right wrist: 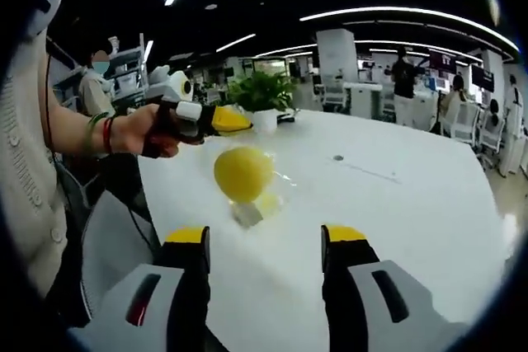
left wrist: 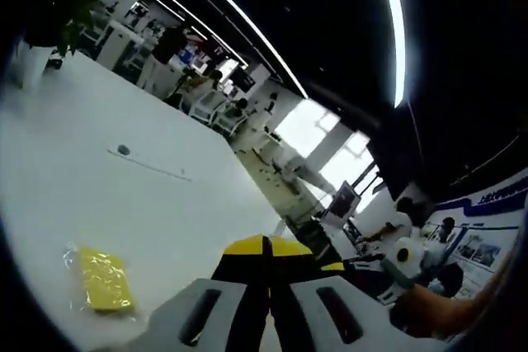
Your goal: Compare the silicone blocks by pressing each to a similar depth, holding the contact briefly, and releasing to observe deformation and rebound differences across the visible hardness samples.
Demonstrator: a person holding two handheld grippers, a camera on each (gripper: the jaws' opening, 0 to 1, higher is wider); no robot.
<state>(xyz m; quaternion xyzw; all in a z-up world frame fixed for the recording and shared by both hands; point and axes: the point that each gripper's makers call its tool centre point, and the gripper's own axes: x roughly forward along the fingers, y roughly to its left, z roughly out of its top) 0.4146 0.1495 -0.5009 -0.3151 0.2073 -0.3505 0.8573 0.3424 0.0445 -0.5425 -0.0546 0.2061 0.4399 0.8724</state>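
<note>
My left tool (left wrist: 266,246) has its yellow-tipped jaws pressed together with nothing between them; in the right gripper view I see it held up above the table (right wrist: 396,204), near the potted plant (right wrist: 262,92), my hand (right wrist: 148,131) wrapped round its grip. My right tool (right wrist: 266,241) stands wide open and empty — its two jaws are well apart, with bare white table showing between them.

The yellow silicone block (left wrist: 105,279) lies flat on the table in what looks like a clear wrapper. In the left gripper view it sits off to the left of my closed jaws, apart from them. In the right gripper view it (right wrist: 244,174) reads as a rounded yellow lump just ahead of the open jaws, a pale patch below it, and I cannot tell how much of that shape is the lens bending it. I can make out only this one sample; a small dark mark (left wrist: 124,150) sits further out on the table.

I judge that no press is under way: neither tool touches the block, so this is the approach. Next I need to bring one tool down onto the top of the block, push to a modest depth, hold briefly, then lift straight off and watch it spring back — the closed left tool looks the better blunt presser.
</note>
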